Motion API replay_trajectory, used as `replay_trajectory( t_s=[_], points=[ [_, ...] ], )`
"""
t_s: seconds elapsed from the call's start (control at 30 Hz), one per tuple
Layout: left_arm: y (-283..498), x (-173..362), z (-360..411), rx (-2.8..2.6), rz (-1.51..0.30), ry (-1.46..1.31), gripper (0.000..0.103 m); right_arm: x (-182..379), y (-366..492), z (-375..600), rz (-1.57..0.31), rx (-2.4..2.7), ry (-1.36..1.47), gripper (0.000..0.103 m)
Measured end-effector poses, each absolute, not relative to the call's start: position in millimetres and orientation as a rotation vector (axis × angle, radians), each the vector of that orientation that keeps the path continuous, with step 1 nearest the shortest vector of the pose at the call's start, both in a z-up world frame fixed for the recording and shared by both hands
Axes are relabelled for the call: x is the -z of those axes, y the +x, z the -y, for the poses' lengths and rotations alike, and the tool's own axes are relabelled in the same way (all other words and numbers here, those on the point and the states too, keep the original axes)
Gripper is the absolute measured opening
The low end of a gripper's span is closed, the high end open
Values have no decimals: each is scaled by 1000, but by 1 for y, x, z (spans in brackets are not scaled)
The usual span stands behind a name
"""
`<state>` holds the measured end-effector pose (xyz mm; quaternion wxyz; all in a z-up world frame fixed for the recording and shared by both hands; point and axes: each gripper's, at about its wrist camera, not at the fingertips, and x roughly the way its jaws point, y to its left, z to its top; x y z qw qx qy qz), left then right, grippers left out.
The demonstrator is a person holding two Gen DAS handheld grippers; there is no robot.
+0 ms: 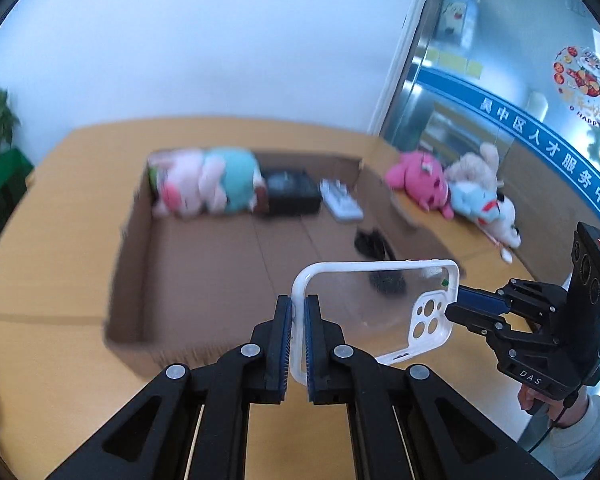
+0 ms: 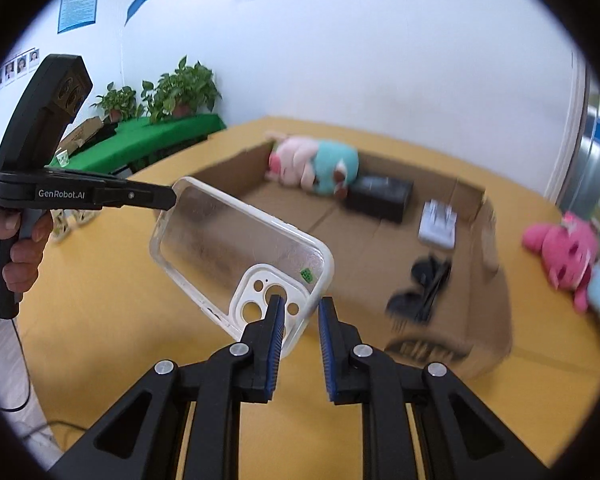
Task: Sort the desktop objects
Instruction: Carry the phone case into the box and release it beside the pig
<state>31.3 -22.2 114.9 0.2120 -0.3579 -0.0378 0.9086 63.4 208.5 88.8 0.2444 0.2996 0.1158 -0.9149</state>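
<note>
A clear phone case (image 1: 364,300) with a white rim hangs in the air over the yellow table, held at both ends. My left gripper (image 1: 298,304) is shut on the rim of its plain end. My right gripper (image 2: 301,304) is shut on the corner by the camera cut-outs. In the right wrist view the case (image 2: 236,236) slants up to the left gripper (image 2: 172,197). In the left wrist view the right gripper (image 1: 454,306) comes in from the right. Behind the case lies an open, shallow cardboard box (image 1: 132,248).
The box (image 2: 488,248) holds a pink and teal plush (image 2: 316,164), a black box (image 2: 384,196), a white flat item (image 2: 438,224) and black combs (image 2: 424,288). Pink (image 1: 418,180) and pale plush toys (image 1: 484,204) lie right of it. A green-covered table with plants (image 2: 148,140) stands far left.
</note>
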Motion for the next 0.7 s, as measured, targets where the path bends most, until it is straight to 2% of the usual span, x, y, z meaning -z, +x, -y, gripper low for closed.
replay_trajectory(
  t_s=[0.13, 0.3, 0.5, 0.7],
  points=[
    [-3, -156, 32, -2580, 81, -882, 3, -117, 29, -189, -338, 2483, 758, 17],
    [-61, -165, 42, -2616, 58, -928, 3, -137, -27, -170, -283, 2459, 759, 17],
    [-130, -127, 56, -2628, 94, -1118, 3, -118, -94, -151, -225, 2358, 886, 20],
    [-186, -69, 67, -2579, 93, -1393, 3, -49, -165, -122, -232, 2210, 1157, 20]
  ],
)
